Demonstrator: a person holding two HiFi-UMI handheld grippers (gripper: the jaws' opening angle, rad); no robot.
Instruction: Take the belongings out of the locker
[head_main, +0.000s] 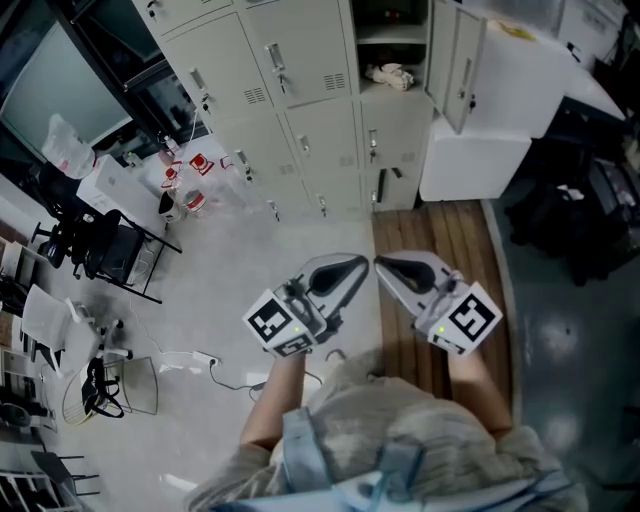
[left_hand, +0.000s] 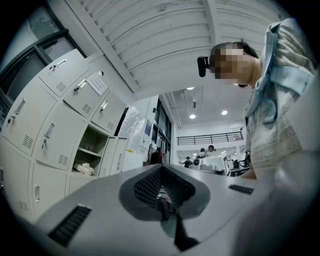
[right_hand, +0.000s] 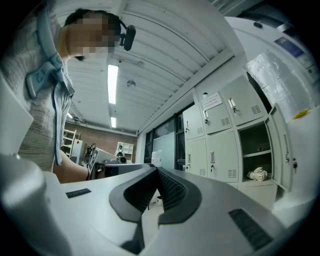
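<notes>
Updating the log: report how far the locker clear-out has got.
Done: the locker door stands open. In hand: nothing; left tool and right tool are both shut, empty, short of the lockers. Left: the white cloth lies on its shelf.

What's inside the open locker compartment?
A crumpled white cloth lies on the lower shelf of the open grey metal locker. A small red item sits on the upper shelf, too small to identify. The dark back corners stay unseen.

Left gripper (head_main: 361, 263) and right gripper (head_main: 381, 264) side by side low over the floor (head_main: 230, 260), tips nearly meeting, jaws of each together. Beyond them, lockers (head_main: 300, 110) with one door (head_main: 463, 70) open. White cloth (head_main: 392, 75) on a shelf inside.
</notes>
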